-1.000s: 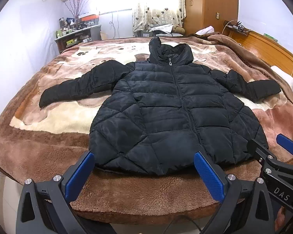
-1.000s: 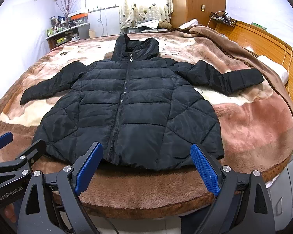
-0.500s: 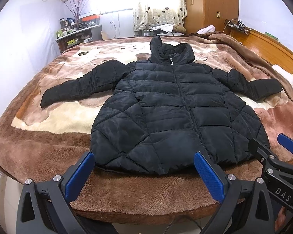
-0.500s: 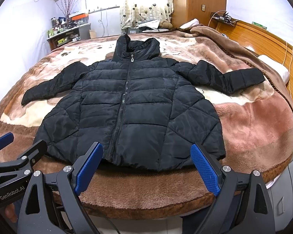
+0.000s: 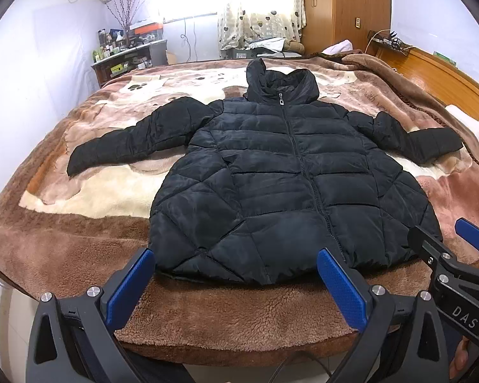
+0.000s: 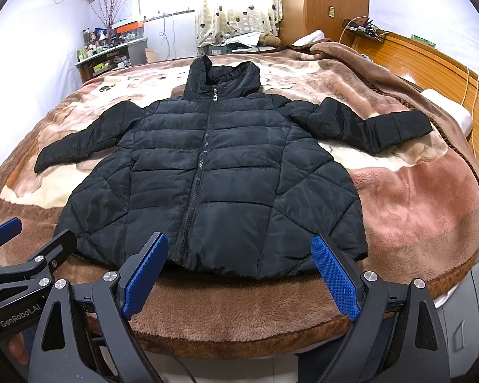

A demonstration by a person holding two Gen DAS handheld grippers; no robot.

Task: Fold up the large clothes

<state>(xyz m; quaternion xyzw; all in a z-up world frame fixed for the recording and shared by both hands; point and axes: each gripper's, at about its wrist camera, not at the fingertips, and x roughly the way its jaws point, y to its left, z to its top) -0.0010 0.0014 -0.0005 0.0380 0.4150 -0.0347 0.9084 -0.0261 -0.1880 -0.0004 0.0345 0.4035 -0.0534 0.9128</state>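
A black quilted hooded jacket (image 5: 281, 185) lies flat and zipped on the bed, front up, both sleeves spread out; it also shows in the right wrist view (image 6: 214, 178). Its hem is at the near edge of the bed. My left gripper (image 5: 236, 284) is open and empty, just short of the hem's left half. My right gripper (image 6: 239, 274) is open and empty, just short of the hem's right half. Each gripper shows at the edge of the other's view: the right one (image 5: 447, 255), the left one (image 6: 28, 249).
The bed carries a brown and cream plush blanket (image 5: 89, 239). A wooden headboard (image 6: 431, 60) with a white pillow (image 6: 450, 108) runs along the right. A cluttered shelf (image 5: 127, 60), a curtained window and a wooden wardrobe (image 5: 345, 9) stand at the far wall.
Both grippers have crept slightly forward toward the jacket's hem. The jacket has not moved.
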